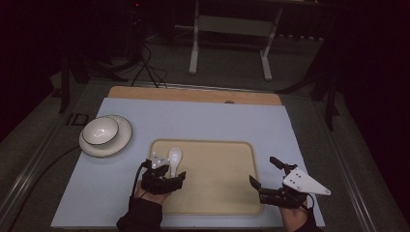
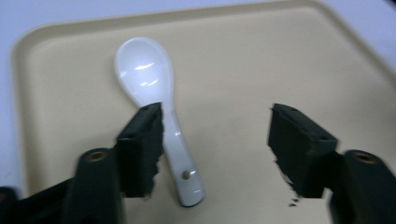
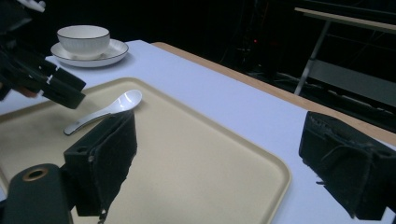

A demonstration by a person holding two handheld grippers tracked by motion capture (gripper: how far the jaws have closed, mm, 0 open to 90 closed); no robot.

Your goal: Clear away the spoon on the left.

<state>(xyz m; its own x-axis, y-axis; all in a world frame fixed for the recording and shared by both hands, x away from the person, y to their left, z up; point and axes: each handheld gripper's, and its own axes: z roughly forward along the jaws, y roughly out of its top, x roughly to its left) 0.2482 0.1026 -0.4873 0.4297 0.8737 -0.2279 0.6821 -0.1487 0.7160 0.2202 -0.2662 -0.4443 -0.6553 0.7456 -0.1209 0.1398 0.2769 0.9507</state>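
Lying flat on beige tray, white spoon, unlabelled. Left gripper fingers released above it; right gripper fingers spread, empty. Pale blue tabletop, dark room.

The white spoon looks like shiny, smooth china. The flat tan tray looks like dull, smooth plastic. The white bowl and its plate shine too. The black tool pads look rough.
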